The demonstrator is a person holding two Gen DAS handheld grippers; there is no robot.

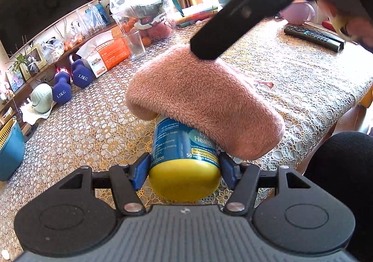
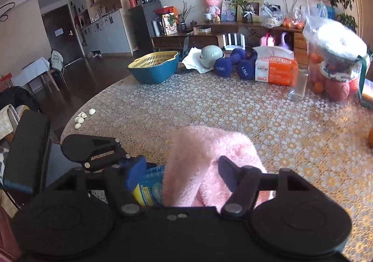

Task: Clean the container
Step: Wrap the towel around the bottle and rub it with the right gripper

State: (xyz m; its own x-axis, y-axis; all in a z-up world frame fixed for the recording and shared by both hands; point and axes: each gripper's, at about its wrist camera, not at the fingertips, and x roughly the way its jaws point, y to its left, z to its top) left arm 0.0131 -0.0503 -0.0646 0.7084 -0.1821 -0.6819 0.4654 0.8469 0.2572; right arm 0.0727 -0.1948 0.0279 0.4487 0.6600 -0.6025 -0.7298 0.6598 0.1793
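Meanwhile, cloth met bottle
Left hand-held gripper (image 1: pixel 184 172) clamped the bottle (image 1: pixel 184 157); right hand-held gripper (image 2: pixel 179 173) pinched the pink cloth (image 1: pixel 205 101) draped over it

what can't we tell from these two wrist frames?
- Left wrist view: the far end of the bottle is covered by the pink cloth; part of its label too.
- Right wrist view: the bottle is mostly hidden behind the cloth and a blue pad.
- Right gripper: its left fingertip is hidden, so its grip on the cloth is unclear.
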